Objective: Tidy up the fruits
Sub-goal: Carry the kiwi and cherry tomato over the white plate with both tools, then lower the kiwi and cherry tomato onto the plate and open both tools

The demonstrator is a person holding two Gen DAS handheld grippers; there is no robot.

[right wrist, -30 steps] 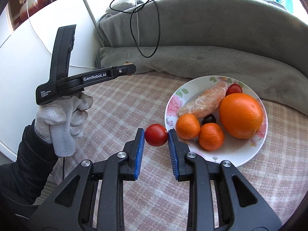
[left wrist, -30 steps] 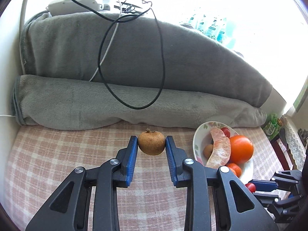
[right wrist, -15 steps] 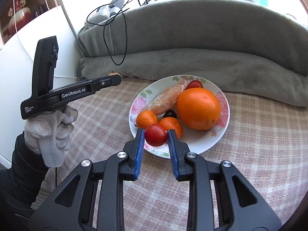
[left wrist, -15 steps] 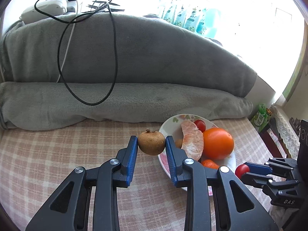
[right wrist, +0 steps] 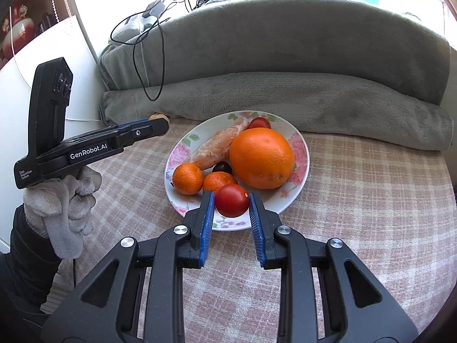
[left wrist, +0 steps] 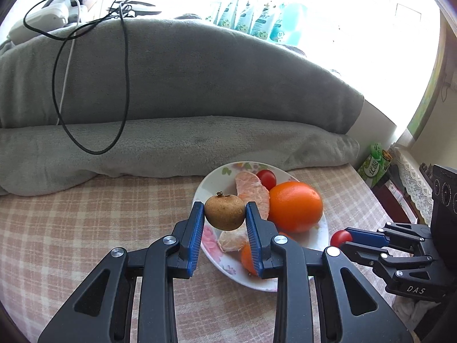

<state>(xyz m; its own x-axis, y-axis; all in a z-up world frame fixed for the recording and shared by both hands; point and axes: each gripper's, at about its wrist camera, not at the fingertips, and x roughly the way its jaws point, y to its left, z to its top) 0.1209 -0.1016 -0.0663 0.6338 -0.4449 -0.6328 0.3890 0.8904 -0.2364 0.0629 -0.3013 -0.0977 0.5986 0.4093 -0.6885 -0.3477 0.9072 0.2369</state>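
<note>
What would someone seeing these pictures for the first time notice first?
Probably the big orange, the largest and brightest thing on the flowered plate that sits on the checked cloth. Next, the two pairs of tongs, each gripping a fruit at the plate's edge: the left tongs pinch a small brown fruit, the right tongs a red tomato.

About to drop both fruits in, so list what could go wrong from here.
1. The plate is already crowded by the large orange and two tangerines; the cherry tomato in the right gripper may roll off the rim.
2. The brown round fruit in the left gripper could land on the peeled citrus segment.
3. Both grippers converge on one plate and might collide.
</note>
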